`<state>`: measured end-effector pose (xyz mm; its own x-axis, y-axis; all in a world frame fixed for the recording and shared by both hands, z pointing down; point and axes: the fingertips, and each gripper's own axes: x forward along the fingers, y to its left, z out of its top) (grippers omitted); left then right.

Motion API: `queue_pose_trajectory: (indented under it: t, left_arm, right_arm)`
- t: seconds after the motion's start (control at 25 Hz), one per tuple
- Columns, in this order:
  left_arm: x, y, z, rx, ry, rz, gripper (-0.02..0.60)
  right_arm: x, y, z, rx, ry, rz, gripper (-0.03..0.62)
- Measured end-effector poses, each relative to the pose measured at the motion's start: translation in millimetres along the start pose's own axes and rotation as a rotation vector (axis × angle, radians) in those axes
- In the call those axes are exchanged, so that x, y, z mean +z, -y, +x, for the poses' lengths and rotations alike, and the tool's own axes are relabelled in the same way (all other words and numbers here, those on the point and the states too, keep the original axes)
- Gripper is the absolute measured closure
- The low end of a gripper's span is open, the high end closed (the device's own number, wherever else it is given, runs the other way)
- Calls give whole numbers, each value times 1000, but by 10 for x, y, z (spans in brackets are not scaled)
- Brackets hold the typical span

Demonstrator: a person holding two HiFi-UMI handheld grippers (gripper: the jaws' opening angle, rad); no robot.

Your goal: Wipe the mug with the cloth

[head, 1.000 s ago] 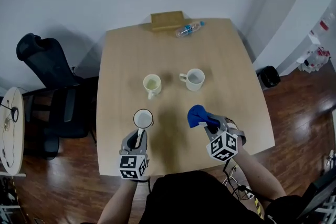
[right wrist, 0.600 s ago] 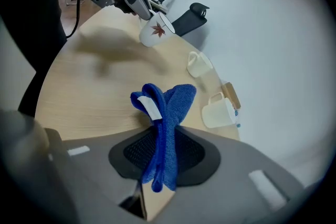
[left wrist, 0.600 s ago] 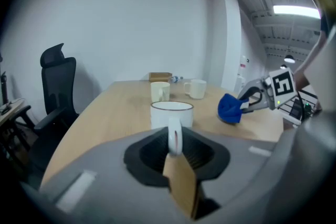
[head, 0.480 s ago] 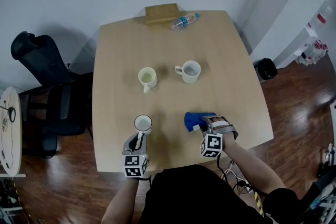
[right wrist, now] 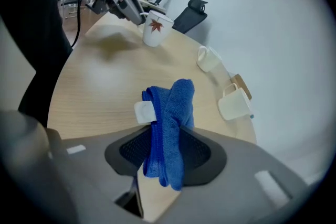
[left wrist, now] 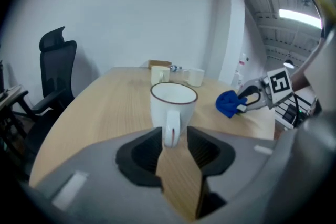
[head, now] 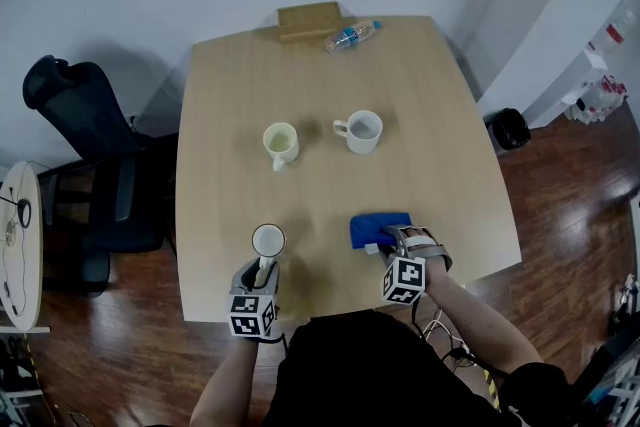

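now the mug (head: pixel 268 240) stands on the desk (head: pixel 330 85), handle towards and loose between the just-opening jaws of the left hand-held gripper (head: pixel 264 265), while the cloth (head: pixel 378 225) lies to the mug's right, slack in the likewise just-opening right hand-held gripper (head: pixel 381 248).

On the wooden desk (head: pixel 450 165), the left claw (head: pixel 263 267) sits at the near edge with the near mug's (head: pixel 268 240) handle between its jaws. The right claw (head: pixel 383 246) has a blue cloth (head: pixel 378 224) at its tips, lying flat. Both claws' jaws have just been opening. Mid-desk stand a cream mug (head: pixel 281 143) and a white mug (head: pixel 362 130). At the far edge lie a wooden block (head: pixel 309 20) and a bottle (head: pixel 350 35).
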<state>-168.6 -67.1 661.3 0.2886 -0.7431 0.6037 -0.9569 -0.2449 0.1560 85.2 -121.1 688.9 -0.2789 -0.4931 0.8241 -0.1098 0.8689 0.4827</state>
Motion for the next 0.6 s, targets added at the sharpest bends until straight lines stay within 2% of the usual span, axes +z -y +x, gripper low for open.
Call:
queue_pose_trajectory:
  t: [0.2, 0.28, 0.36, 0.48, 0.6]
  left_arm:
    - [-106, 11, -147, 42, -17, -27, 410]
    - [-145, 36, -283, 77, -21, -35, 410]
    - [-110, 105, -492, 119, 5, -51, 410]
    - [110, 303, -870, 167, 106, -71, 417]
    - [297, 622, -1114, 136, 167, -19, 431]
  right_arm:
    - [-11, 50, -356, -56, 80, 131, 433]
    - [-37, 116, -558, -92, 144, 240, 445]
    - [-88, 221, -812, -131, 237, 436, 493]
    - [-211, 298, -1140, -127, 405, 806, 536]
    - [-293, 278, -1389, -104, 529, 1054, 539]
